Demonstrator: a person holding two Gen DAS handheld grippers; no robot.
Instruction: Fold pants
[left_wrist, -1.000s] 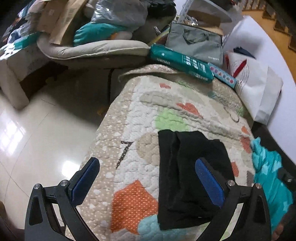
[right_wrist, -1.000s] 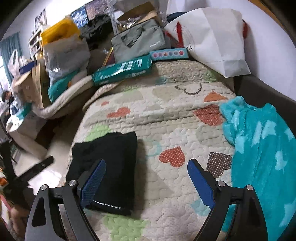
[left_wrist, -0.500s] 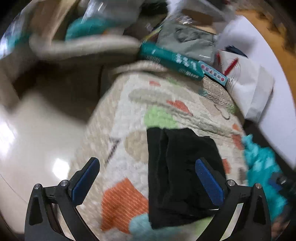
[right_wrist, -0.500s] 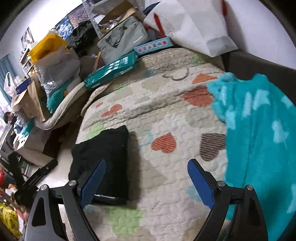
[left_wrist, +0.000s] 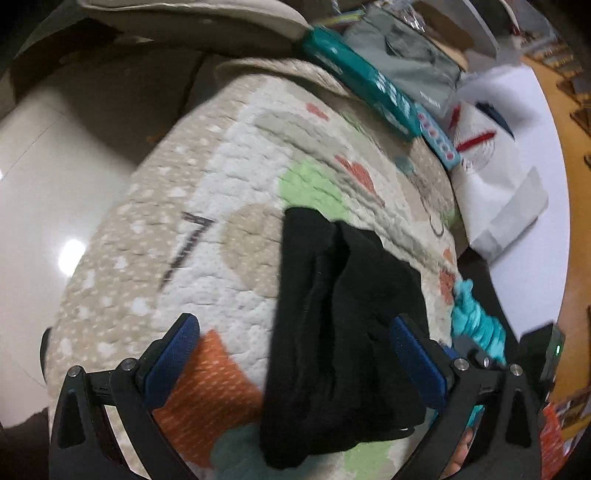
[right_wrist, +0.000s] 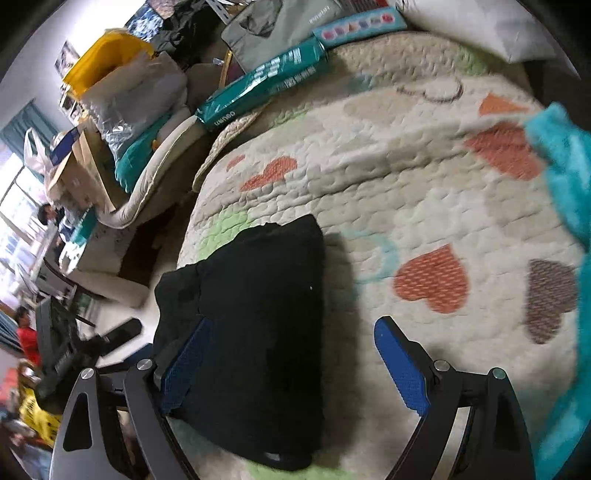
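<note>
The black pants (left_wrist: 340, 332) lie folded into a thick rectangle on the heart-patterned quilt (left_wrist: 221, 192). In the right wrist view the pants (right_wrist: 258, 332) sit at the lower left, near the quilt's (right_wrist: 406, 177) left edge. My left gripper (left_wrist: 295, 343) is open and empty, its jaws wide apart above the near end of the pants. My right gripper (right_wrist: 291, 339) is open and empty, its left finger over the pants and its right finger over bare quilt.
A teal fleece blanket (right_wrist: 569, 177) lies on the right of the quilt. A long teal package (right_wrist: 266, 77), a grey bag (right_wrist: 280, 26) and a white paper bag (left_wrist: 495, 173) crowd the far end. Shiny floor (left_wrist: 48, 206) drops off to the left.
Both grippers have moved closer to the quilt and the pants, which now look larger. Both stay open. The pants have not moved.
</note>
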